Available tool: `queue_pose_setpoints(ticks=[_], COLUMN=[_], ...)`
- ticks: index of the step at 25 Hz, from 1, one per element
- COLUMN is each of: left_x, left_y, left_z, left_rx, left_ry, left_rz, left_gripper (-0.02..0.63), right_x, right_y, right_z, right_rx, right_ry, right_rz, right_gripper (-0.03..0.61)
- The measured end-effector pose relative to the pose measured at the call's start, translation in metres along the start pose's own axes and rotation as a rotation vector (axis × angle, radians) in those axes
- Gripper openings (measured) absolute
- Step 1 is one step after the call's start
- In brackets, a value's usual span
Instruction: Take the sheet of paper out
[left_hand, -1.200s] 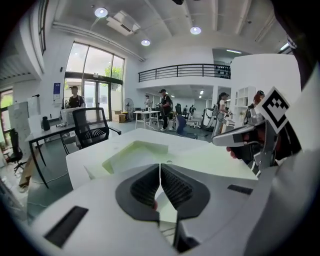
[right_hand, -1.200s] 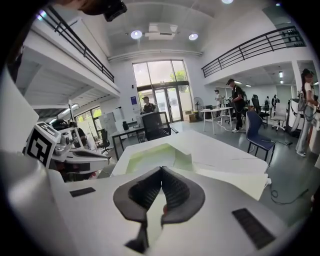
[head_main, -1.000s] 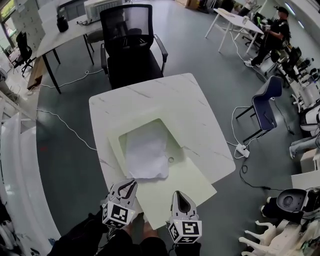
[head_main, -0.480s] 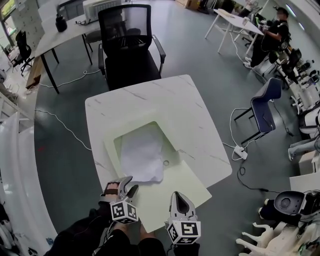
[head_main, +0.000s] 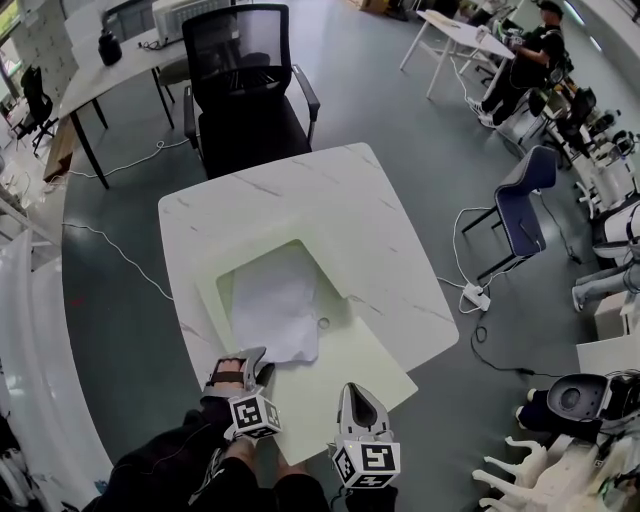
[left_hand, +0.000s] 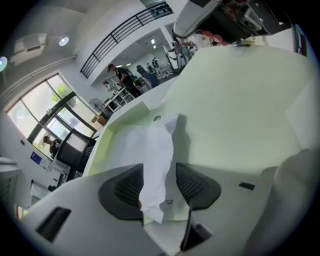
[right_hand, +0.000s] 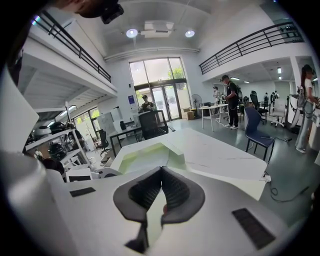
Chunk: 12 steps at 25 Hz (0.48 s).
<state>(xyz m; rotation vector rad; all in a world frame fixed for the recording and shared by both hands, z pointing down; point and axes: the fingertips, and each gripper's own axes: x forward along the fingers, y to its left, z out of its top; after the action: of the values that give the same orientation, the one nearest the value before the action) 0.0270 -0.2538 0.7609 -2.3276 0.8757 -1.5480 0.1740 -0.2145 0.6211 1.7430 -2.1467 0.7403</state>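
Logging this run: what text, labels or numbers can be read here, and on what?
Sheet of paper, corner between the left gripper's open jaws: tiny print, too small to read.
Marker cubes on the left gripper and right gripper: square patterns, no words.
Blue wall sign: blurred.

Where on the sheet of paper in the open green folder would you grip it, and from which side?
At its near corner, coming from the person's side. The sheet of paper lies against the folder except there, where it curls up edge-on between the jaws of the open left gripper.
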Motion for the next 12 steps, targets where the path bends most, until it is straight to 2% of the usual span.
queue_pose_setpoints(ticks=[5,12], left_x=[0.011,0.0108], left_y=[0.0001,0.0059], left_z=[0.0001,0.0047], left_rx=[0.001,-0.011], left_ry=[0.025,0.01], left_rz=[0.007,0.03], left_gripper=[0.201,0.08], right_x=[-0.0005,-0.0011], right_y=[-0.0055,-0.0084], right_z=[-0.0007,-0.0017], right_rx=[0.004,0.009], right_ry=[-0.003,-0.006], right_rz=[-0.013,-0.028], right_gripper=[0.017,0.017])
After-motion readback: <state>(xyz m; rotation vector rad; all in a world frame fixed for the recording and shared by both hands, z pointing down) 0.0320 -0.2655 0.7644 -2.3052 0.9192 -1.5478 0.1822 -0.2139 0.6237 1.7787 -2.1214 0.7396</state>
